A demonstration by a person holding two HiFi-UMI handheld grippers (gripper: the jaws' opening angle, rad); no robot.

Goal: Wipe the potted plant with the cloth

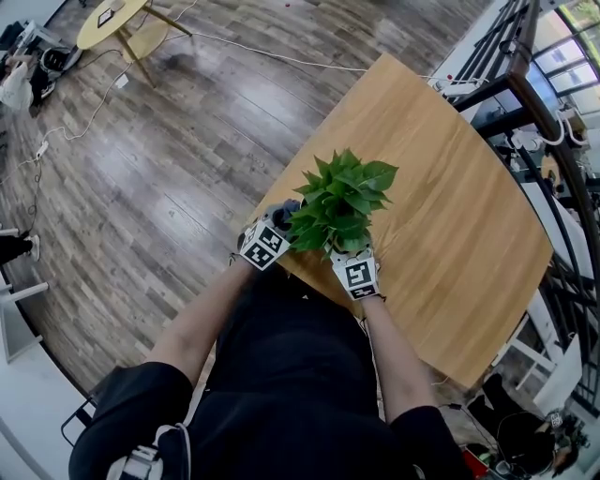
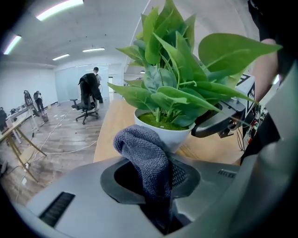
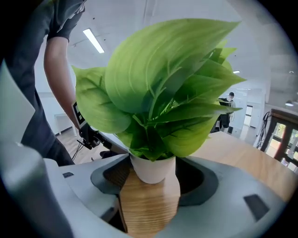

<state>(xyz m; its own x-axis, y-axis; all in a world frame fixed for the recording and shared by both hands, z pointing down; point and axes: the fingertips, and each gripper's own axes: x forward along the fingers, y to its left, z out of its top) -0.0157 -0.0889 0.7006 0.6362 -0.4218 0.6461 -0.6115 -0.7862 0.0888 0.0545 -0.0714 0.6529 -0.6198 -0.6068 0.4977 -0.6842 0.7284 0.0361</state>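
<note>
The potted plant (image 1: 342, 202) stands near the desk's (image 1: 450, 234) 7 o'clock edge. The left tool (image 2: 158, 197), clamped on the cloth (image 2: 144, 153), is at the pot. The right tool's (image 3: 149, 200) jaws stand apart, with the pot at their 12 o'clock. Wiping seems to be in hand, and the next stroke calls for light pressure on a steadied pot.

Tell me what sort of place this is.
Probably an open-plan office or lab: a black swivel office chair, long ceiling strip lights, and white cables trailing over the dark wood-plank floor.
</note>
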